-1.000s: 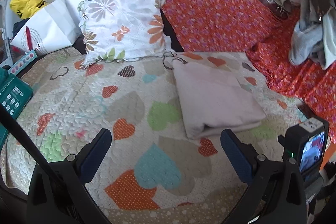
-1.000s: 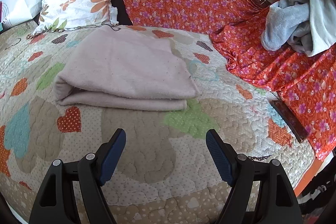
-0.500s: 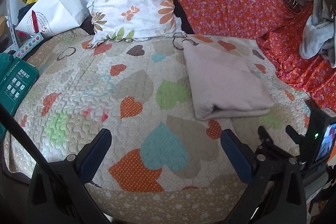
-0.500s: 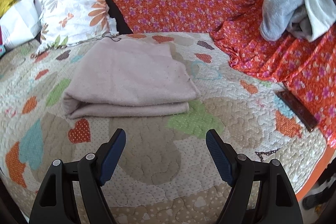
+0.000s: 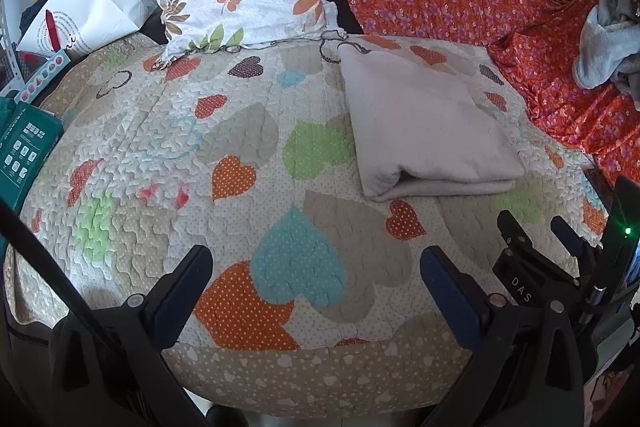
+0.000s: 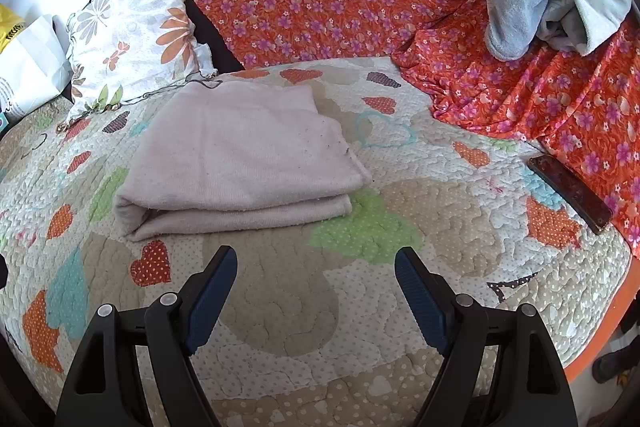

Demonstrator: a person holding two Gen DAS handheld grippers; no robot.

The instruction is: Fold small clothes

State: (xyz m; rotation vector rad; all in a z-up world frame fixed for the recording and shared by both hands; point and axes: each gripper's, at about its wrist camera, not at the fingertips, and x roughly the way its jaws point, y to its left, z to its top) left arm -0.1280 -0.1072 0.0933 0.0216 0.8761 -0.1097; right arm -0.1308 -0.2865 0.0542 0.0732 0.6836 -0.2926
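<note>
Quilted bed (image 6: 280, 307) below, folded cloth (image 6: 240, 155) just ahead-left of right gripper (image 6: 316, 291) and ahead-right of left gripper (image 5: 316, 291), both wide and empty: risks snagging quilt with cloth, or undoing layers if only the top one gets pinched, and knocking phone (image 6: 570, 193) off to the right.

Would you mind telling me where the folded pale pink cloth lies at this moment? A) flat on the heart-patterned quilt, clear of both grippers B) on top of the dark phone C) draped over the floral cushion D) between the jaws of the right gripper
A: the folded pale pink cloth rests flat on the heart-patterned quilt, beyond the open, empty jaws of the right gripper and the left gripper.
</note>
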